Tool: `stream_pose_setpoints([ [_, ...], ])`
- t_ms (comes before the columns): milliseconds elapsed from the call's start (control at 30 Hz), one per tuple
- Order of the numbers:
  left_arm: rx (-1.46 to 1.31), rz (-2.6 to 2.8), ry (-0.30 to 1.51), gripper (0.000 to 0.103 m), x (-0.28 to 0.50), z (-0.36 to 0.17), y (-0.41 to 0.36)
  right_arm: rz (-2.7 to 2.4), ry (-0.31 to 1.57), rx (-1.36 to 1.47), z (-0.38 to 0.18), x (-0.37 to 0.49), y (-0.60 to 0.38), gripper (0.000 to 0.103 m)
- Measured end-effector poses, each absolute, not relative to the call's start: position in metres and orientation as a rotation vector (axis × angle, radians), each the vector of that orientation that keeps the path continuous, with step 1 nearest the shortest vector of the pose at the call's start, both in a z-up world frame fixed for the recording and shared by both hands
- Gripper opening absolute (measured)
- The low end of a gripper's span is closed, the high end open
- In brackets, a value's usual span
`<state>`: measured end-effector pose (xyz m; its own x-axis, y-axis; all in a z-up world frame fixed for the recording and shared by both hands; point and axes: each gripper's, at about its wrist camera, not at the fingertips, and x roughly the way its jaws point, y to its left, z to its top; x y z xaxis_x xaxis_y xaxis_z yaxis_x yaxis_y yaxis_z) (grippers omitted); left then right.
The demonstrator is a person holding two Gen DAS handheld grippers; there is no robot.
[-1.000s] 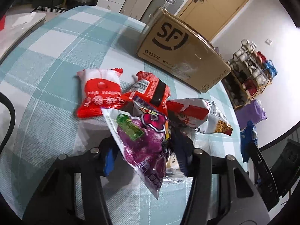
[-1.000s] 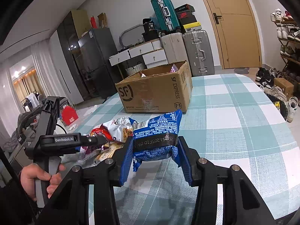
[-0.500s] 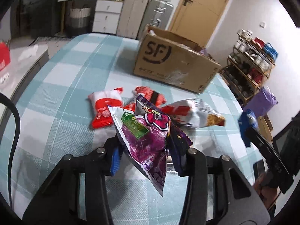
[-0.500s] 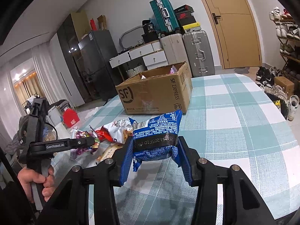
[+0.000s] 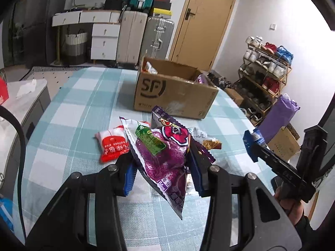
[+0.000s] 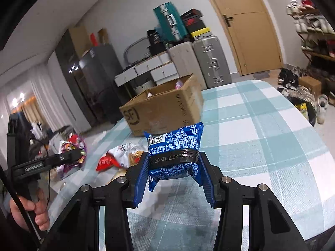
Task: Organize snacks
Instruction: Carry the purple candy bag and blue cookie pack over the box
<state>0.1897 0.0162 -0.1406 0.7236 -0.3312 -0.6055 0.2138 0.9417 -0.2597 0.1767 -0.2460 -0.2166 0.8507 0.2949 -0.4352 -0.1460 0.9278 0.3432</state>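
Above checked tablecloth [image 5: 79, 113]: glossy purple pouch [image 5: 165, 156] pinched in left tongs [image 5: 162, 170], blue packet [image 6: 174, 152] in right tongs [image 6: 173, 179].

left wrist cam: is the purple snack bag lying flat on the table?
No, the purple snack bag is pinched between the left gripper's fingers and hangs above the checked tablecloth.

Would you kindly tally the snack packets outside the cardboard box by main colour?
Purple: 1, the crinkly purple foil packet in the left gripper.
Blue: 1, the blue plastic packet in the right gripper.
Red and white: 1, the flat red-and-white packet on the table.
White, red and orange: 1, the crumpled bag.
Total: 4
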Motion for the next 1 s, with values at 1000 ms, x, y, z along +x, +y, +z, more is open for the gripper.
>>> stream_pose_setpoints([
  [1000, -0.182, -0.475, 0.568, 0.041, 0.203, -0.004, 0.044, 0.43, 0.433, 0.184, -0.027, 0.194, -0.182, 0.046],
])
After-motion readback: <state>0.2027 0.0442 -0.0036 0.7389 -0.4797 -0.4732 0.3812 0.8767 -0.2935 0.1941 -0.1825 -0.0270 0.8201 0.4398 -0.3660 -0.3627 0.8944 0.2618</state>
